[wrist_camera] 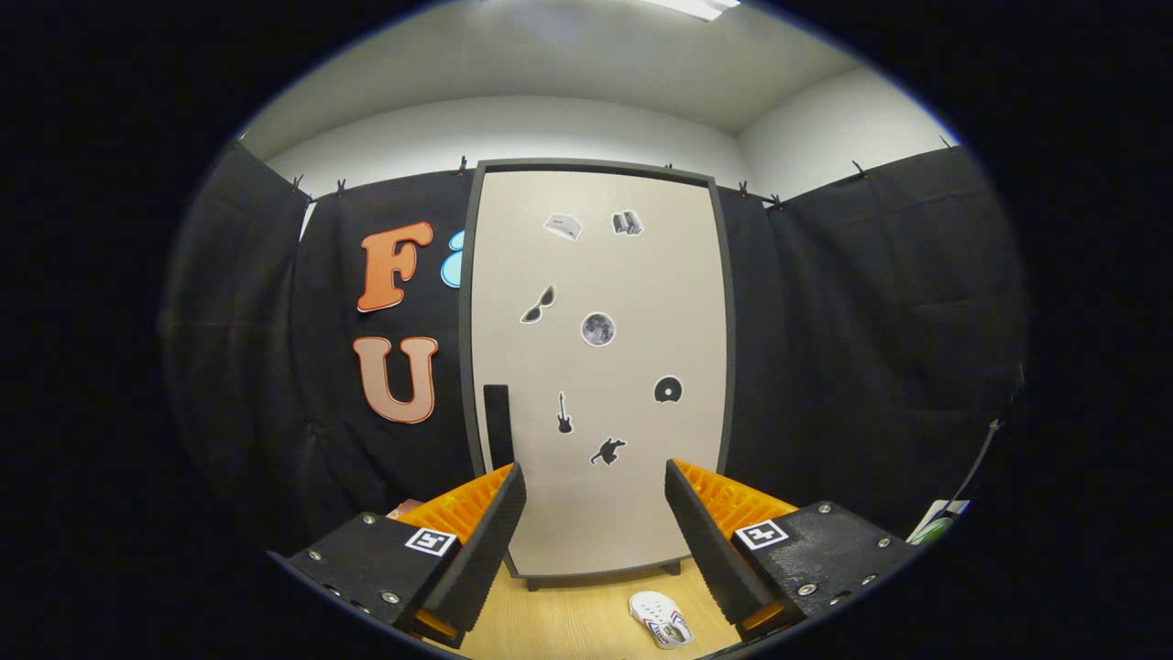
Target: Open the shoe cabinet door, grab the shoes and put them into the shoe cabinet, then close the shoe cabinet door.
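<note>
Gripper wide open, empty, before closed shoe cabinet door.

Shut cabinet door ahead, tool spread.

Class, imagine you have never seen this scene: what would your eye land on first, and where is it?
First, the tall pale shoe cabinet door, shut and dotted with small dark stickers, straight beyond the open gripper. Next, its dark handle by the door's left edge, and a white shoe lying on the wooden floor between the fingers.
</note>
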